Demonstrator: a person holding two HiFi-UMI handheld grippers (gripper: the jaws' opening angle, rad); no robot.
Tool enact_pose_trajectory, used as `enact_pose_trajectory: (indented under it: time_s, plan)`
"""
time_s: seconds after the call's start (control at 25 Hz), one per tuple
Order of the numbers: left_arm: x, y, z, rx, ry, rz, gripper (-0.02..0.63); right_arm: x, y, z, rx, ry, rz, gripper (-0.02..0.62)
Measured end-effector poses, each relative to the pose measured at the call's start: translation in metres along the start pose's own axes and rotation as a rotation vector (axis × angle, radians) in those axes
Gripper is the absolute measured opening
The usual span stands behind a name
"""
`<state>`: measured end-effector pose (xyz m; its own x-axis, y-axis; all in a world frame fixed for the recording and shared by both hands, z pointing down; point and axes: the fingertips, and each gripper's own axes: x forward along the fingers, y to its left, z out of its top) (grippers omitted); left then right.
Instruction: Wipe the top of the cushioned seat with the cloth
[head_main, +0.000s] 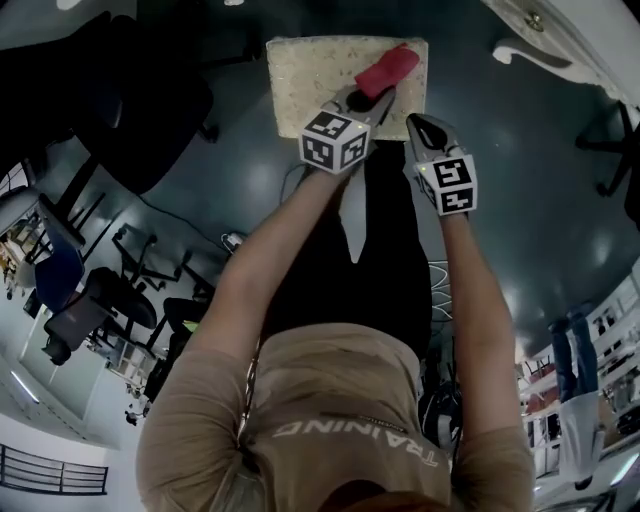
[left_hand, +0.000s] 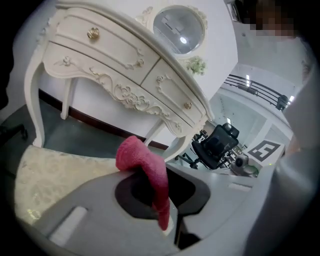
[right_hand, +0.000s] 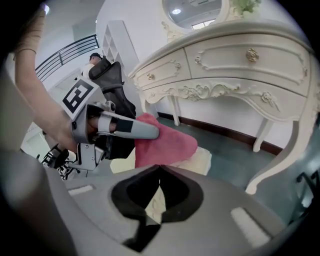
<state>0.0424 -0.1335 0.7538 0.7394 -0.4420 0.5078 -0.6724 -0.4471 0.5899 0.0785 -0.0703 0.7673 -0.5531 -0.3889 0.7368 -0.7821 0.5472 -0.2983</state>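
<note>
Above the seat (head_main: 310, 70), left gripper (left_hand: 162, 207) clamps cloth (left_hand: 145, 162) (right gripper (right_hand: 159, 171) apparently closed).

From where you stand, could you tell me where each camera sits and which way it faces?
Head view: on the head, facing steeply down at the seat; both forearms show.
Left gripper view: on the left gripper, along jaws shut on the cloth, toward the table.
Right gripper view: on the right gripper, jaws shut and empty, facing the left gripper.
All share the cloth.
</note>
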Motion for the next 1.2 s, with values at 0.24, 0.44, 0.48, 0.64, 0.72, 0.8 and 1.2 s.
enact_pose_trajectory:
  time_s: [0.24, 0.44, 0.48, 0.64, 0.72, 0.8, 1.2]
  plan:
    - [-0.112, 0.058, 0.004, -0.028, -0.079, 0.107, 0.032, 0.031, 0.085, 0.028, -0.054, 0.0, 0.055, 0.005]
    - [-0.191, 0.126, -0.002, -0.02, -0.116, 0.233, 0.032, 0.058, 0.138, 0.035, -0.112, 0.038, 0.117, 0.005]
    - [-0.206, 0.139, -0.001, -0.023, -0.128, 0.257, 0.032, 0.062, 0.146, 0.037, -0.122, 0.041, 0.125, 0.003]
    - [-0.246, 0.182, -0.002, -0.021, -0.144, 0.348, 0.032, 0.07, 0.162, 0.044, -0.134, 0.051, 0.137, 0.003]
    - [-0.255, 0.197, -0.01, -0.02, -0.125, 0.377, 0.031, 0.072, 0.167, 0.044, -0.13, 0.057, 0.138, 0.004]
    - [-0.257, 0.209, -0.021, -0.051, -0.123, 0.39, 0.032, 0.076, 0.172, 0.043, -0.137, 0.066, 0.142, 0.004]
    - [-0.18, 0.193, -0.055, 0.009, -0.021, 0.352, 0.031, 0.096, 0.165, 0.038, -0.1, 0.072, 0.143, 0.005]
